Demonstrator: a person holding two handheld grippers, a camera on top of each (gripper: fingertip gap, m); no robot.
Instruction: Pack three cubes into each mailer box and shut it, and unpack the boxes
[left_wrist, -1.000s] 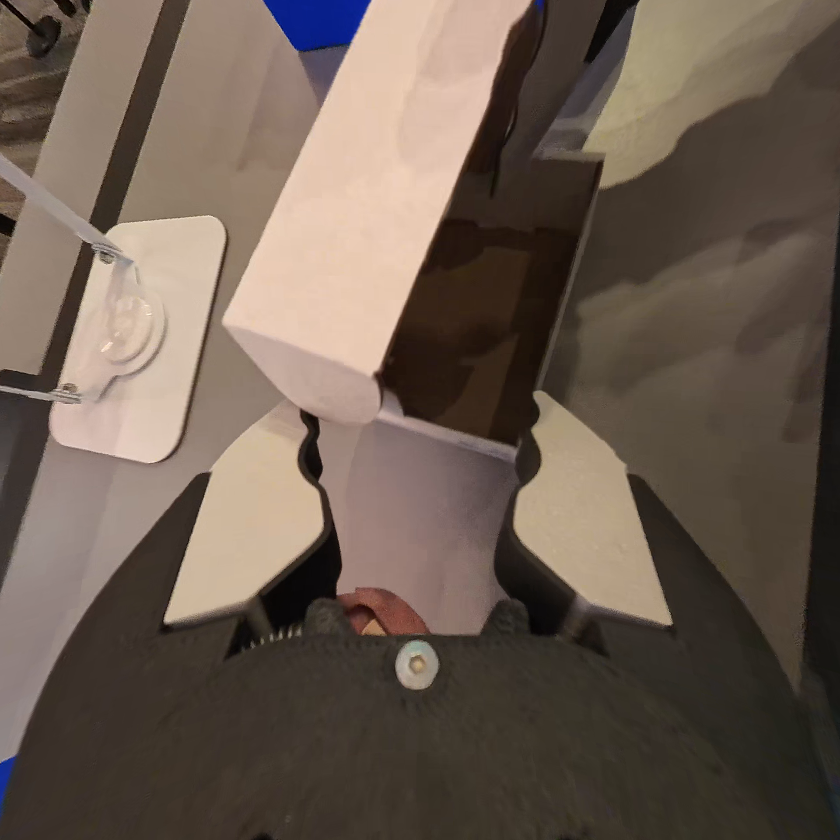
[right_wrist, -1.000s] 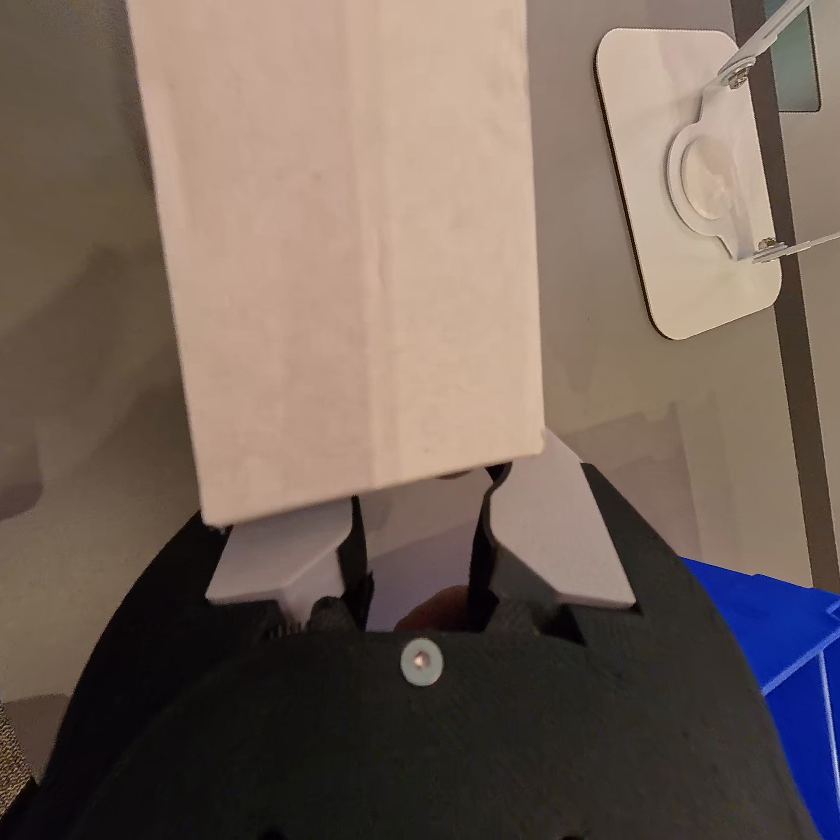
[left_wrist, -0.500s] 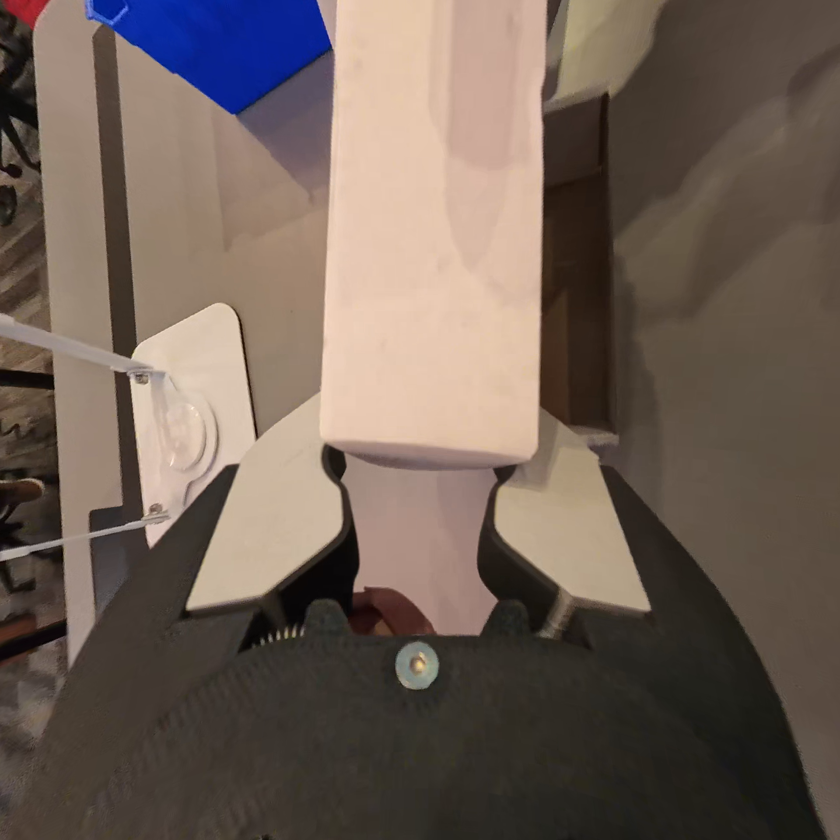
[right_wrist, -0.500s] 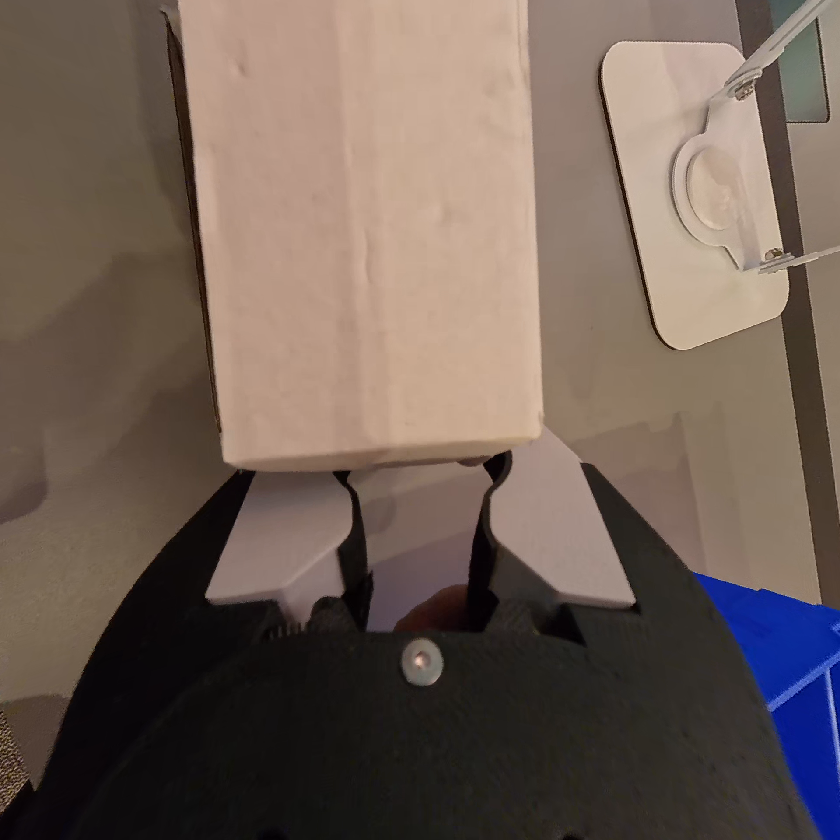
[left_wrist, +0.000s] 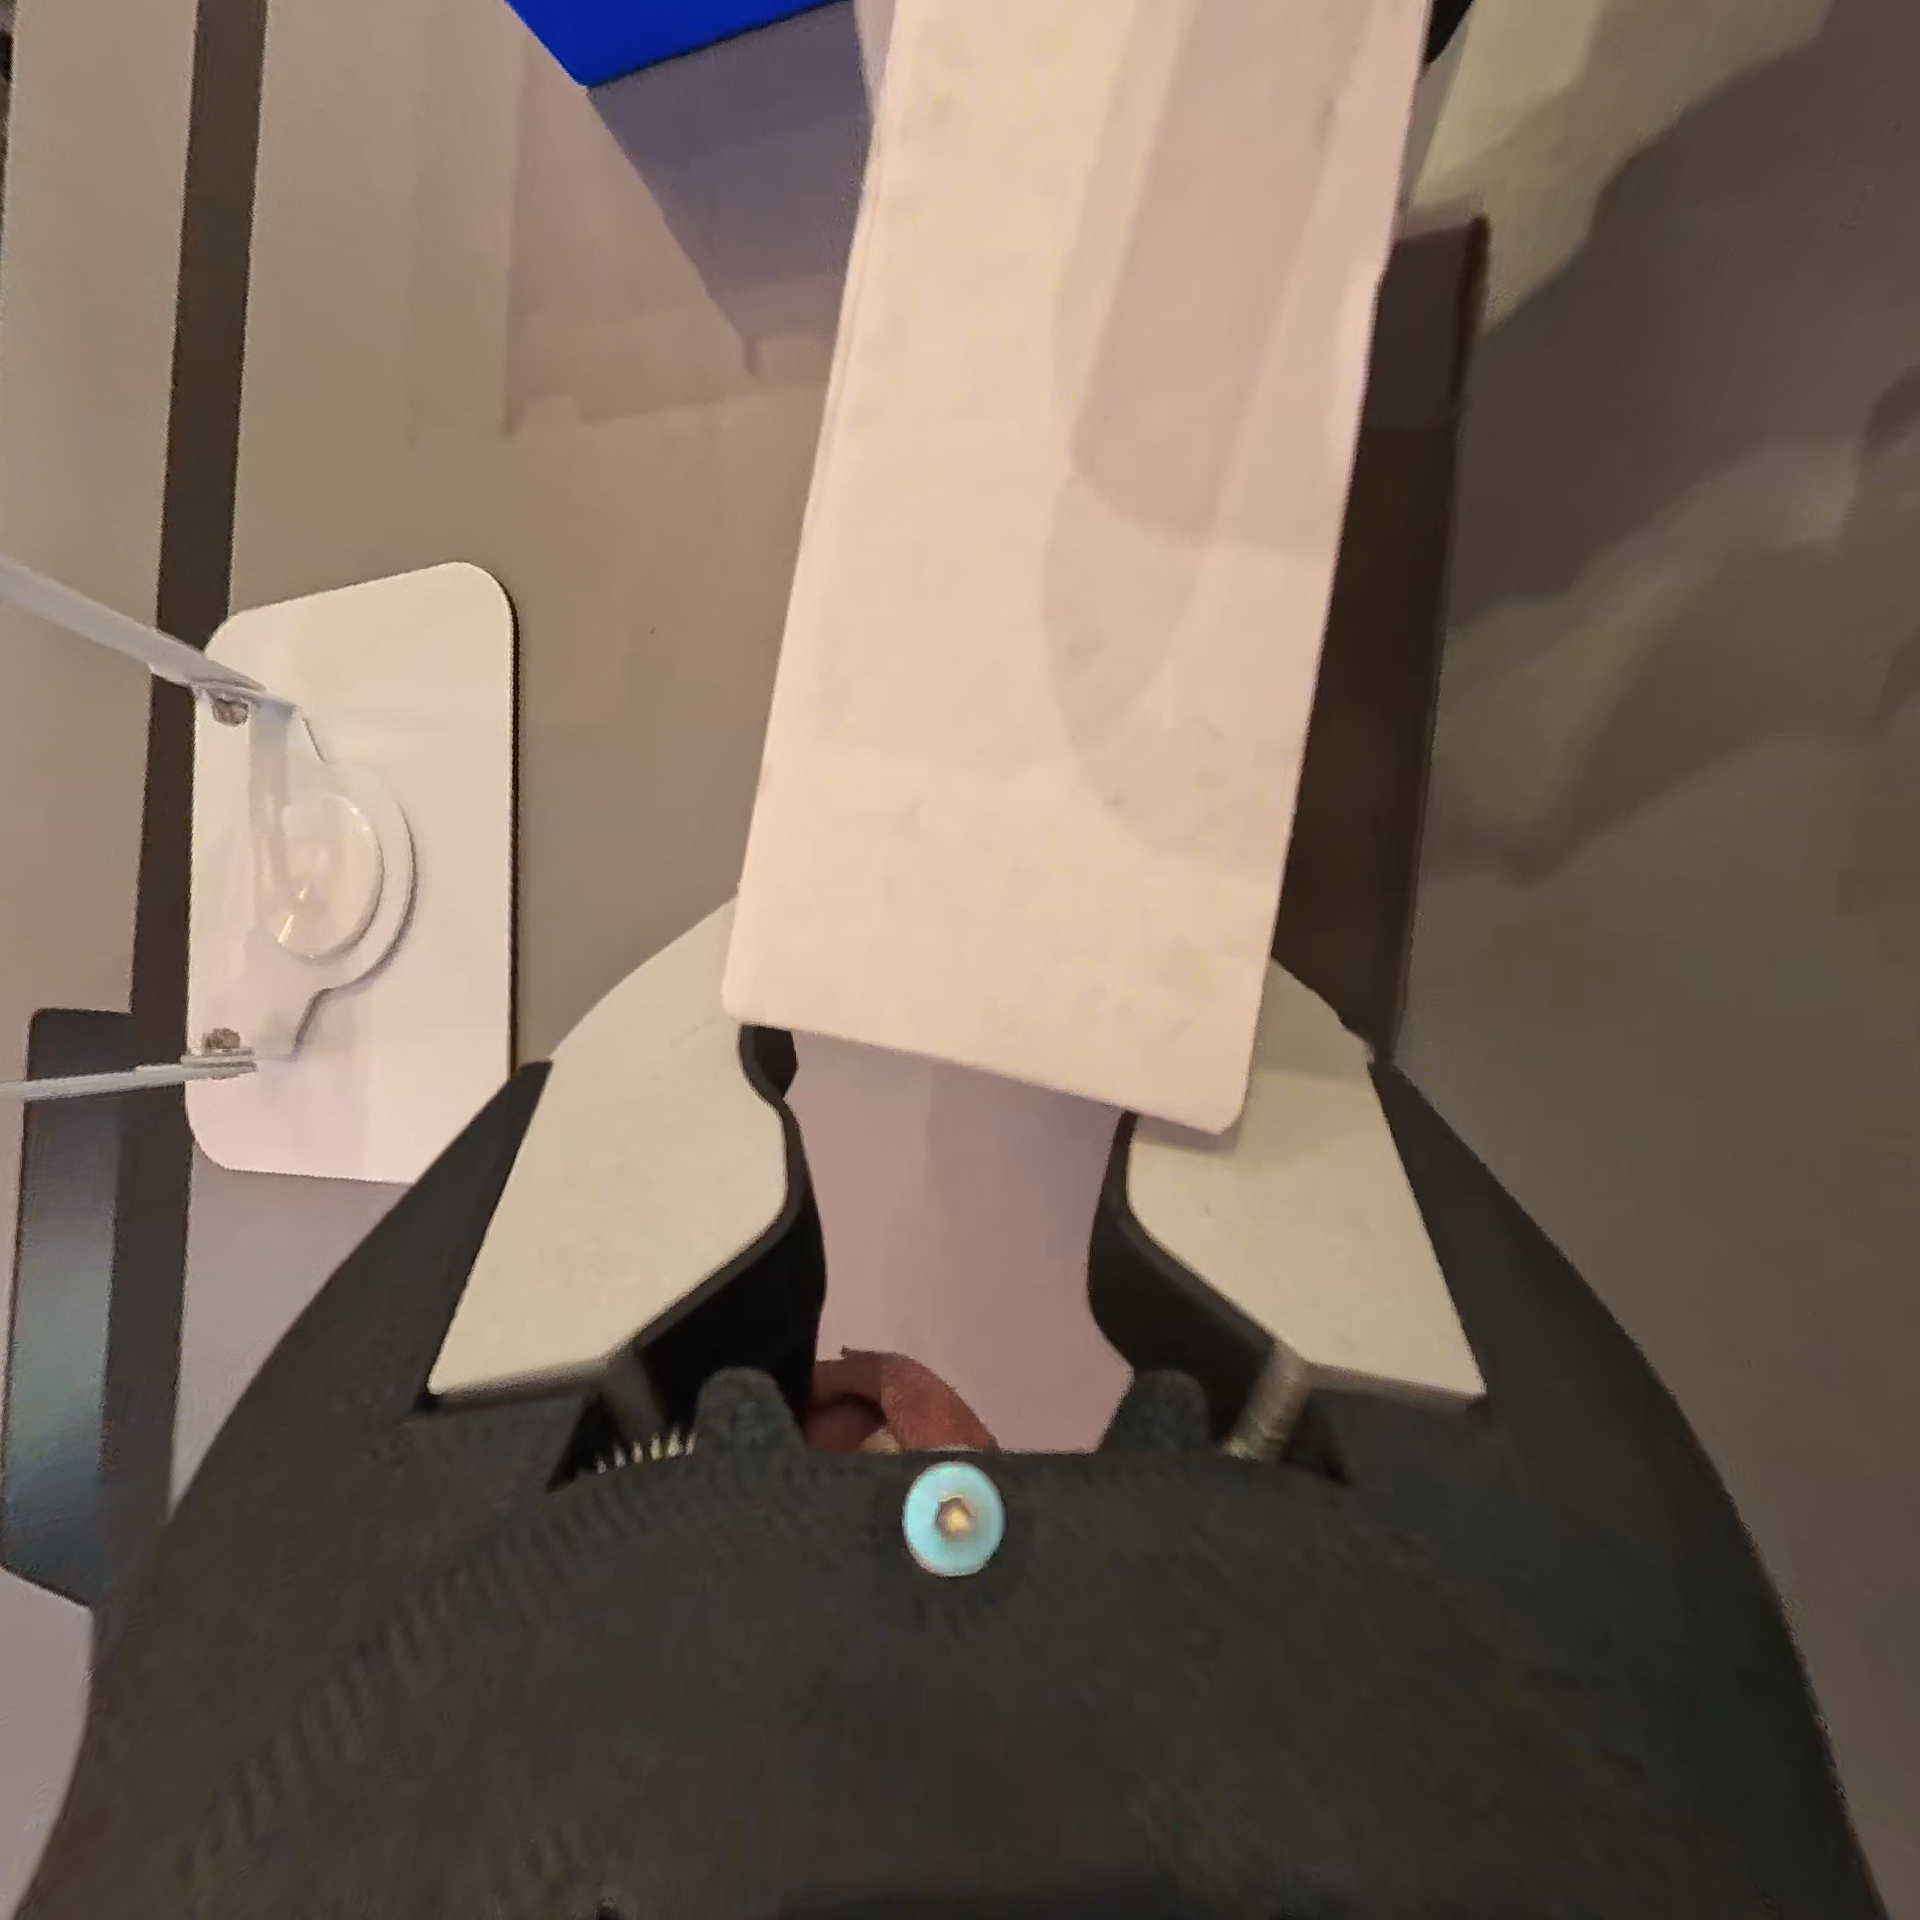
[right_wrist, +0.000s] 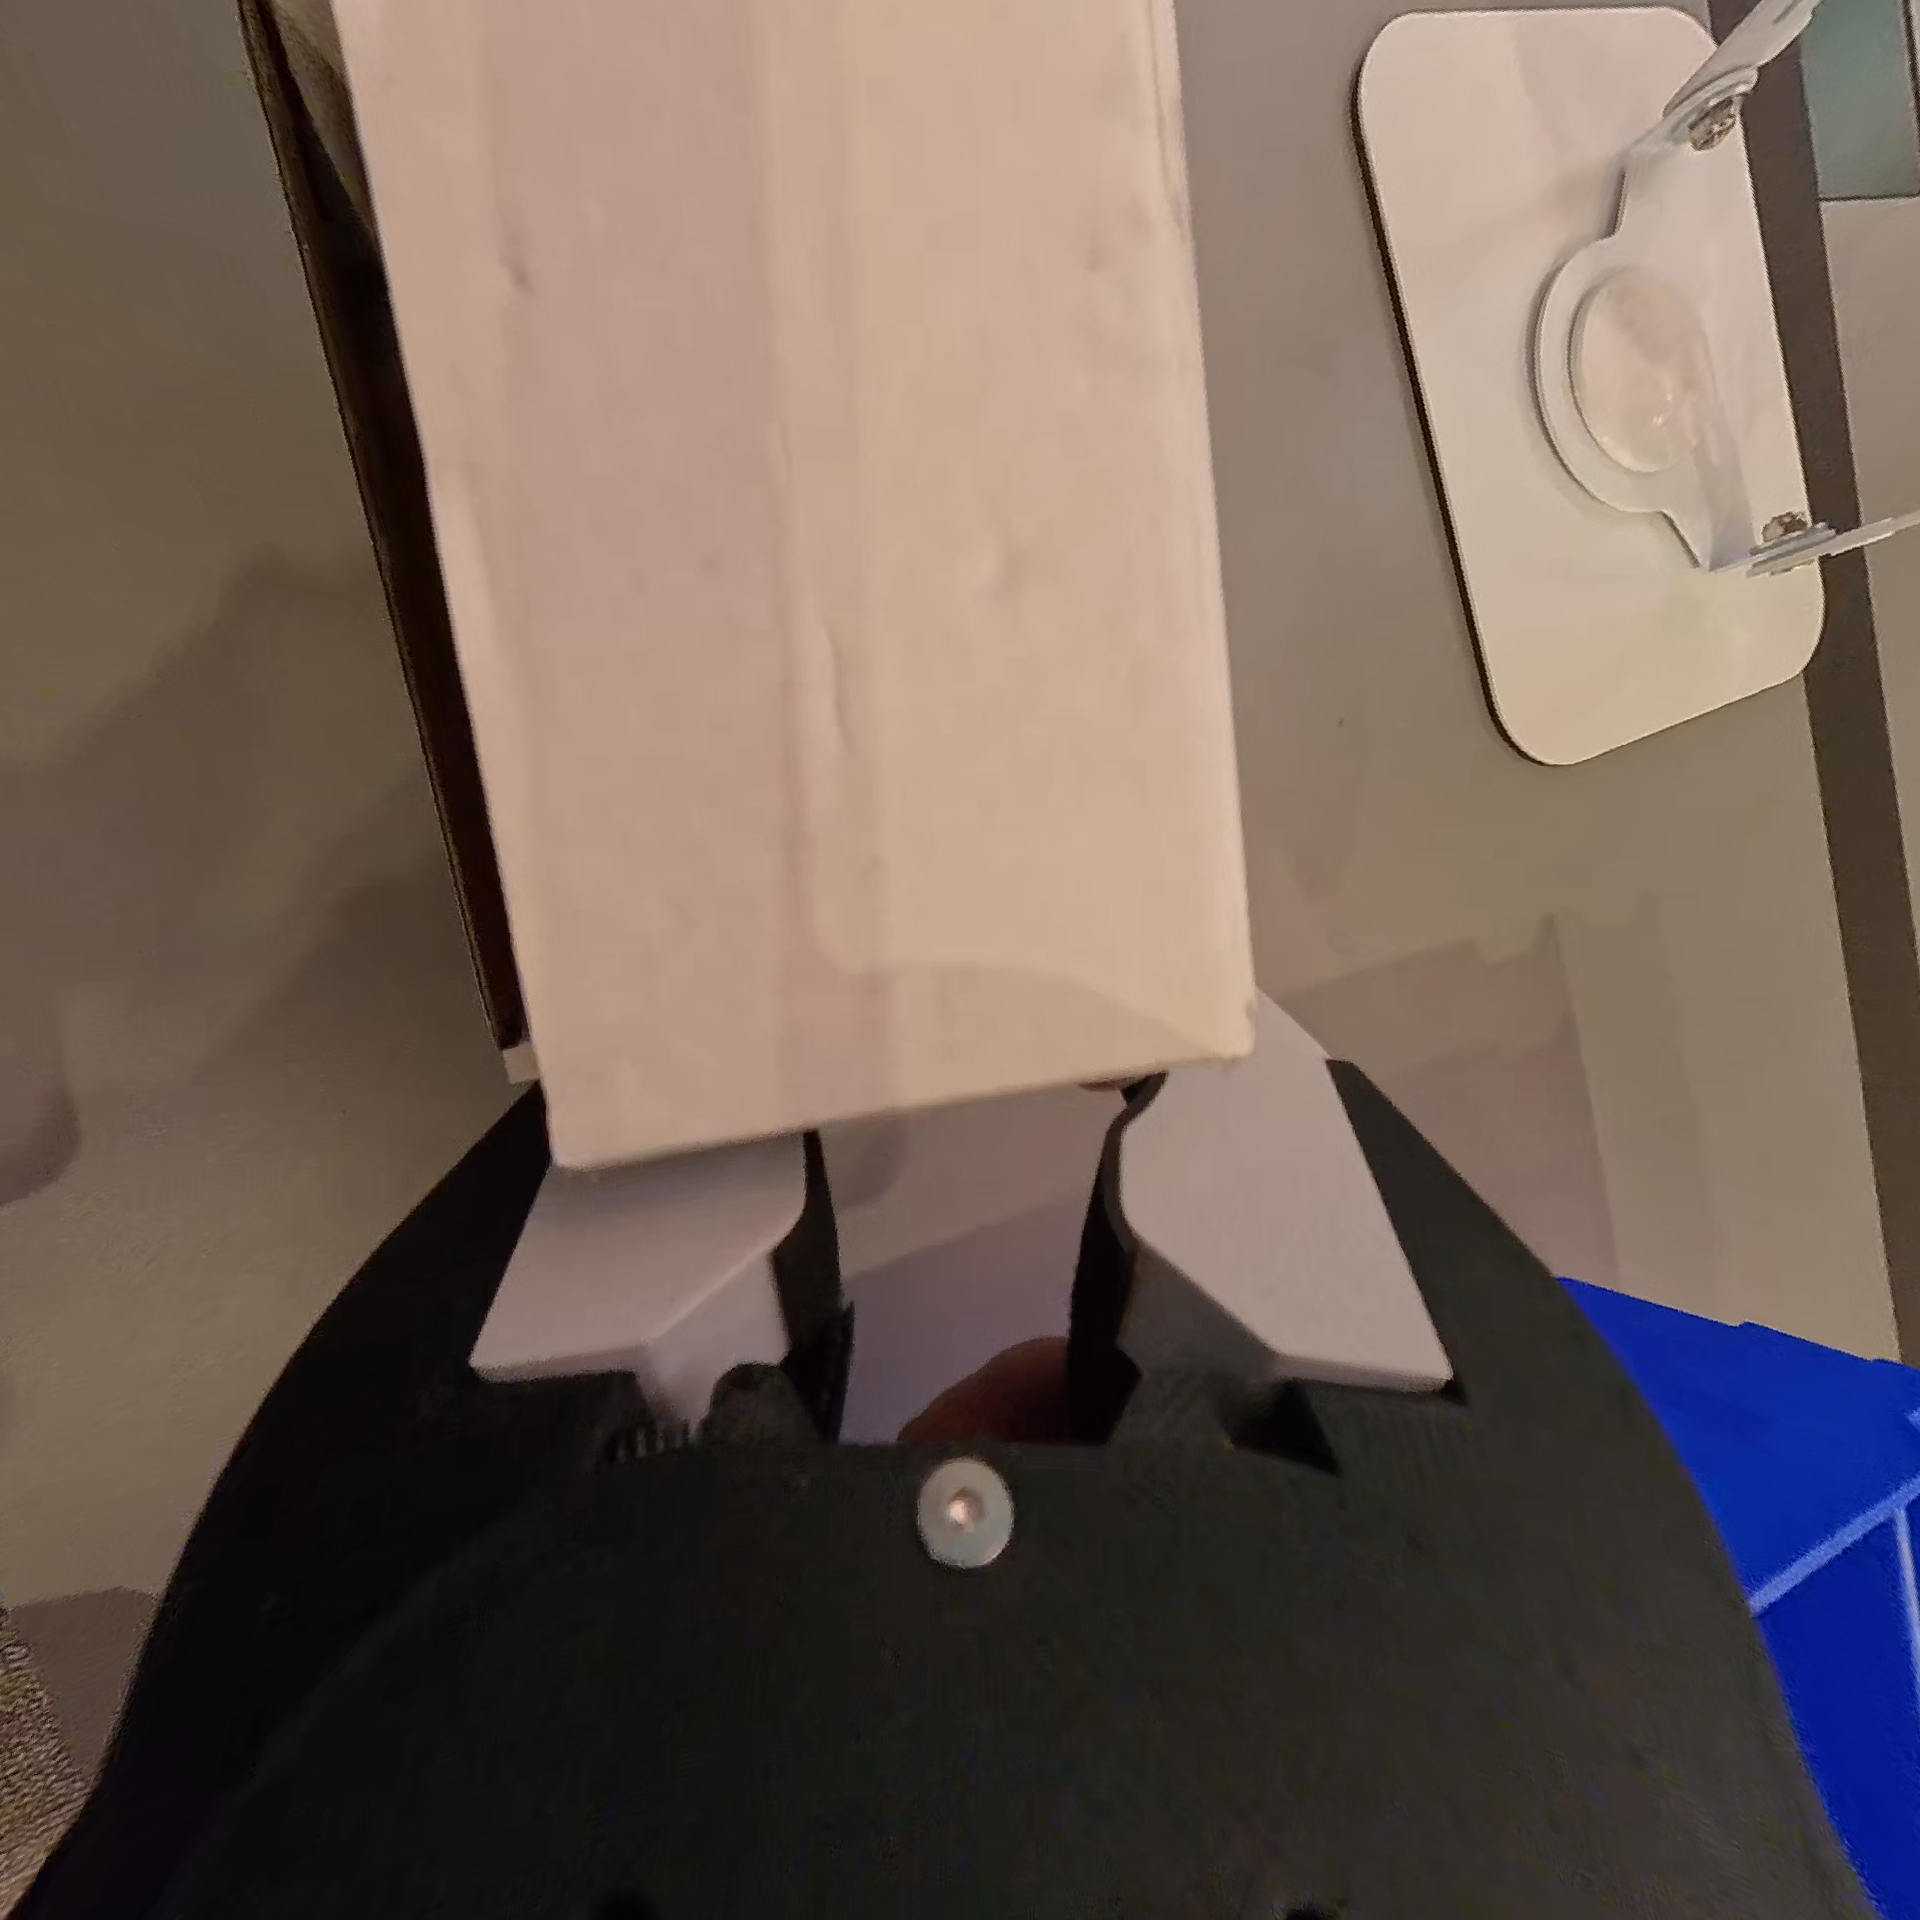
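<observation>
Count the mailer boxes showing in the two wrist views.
1: the white mailer box mid-frame in each view, apparently one box seen from either end; others may be hidden.

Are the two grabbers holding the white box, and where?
Cannot tell. The near end of the white mailer box hides the fingertips of the left gripper and the right gripper; their jaws stand apart.

White mailer box (left_wrist: 1049, 582) right before both tongs; bare table (right_wrist: 187, 520) beside
</observation>
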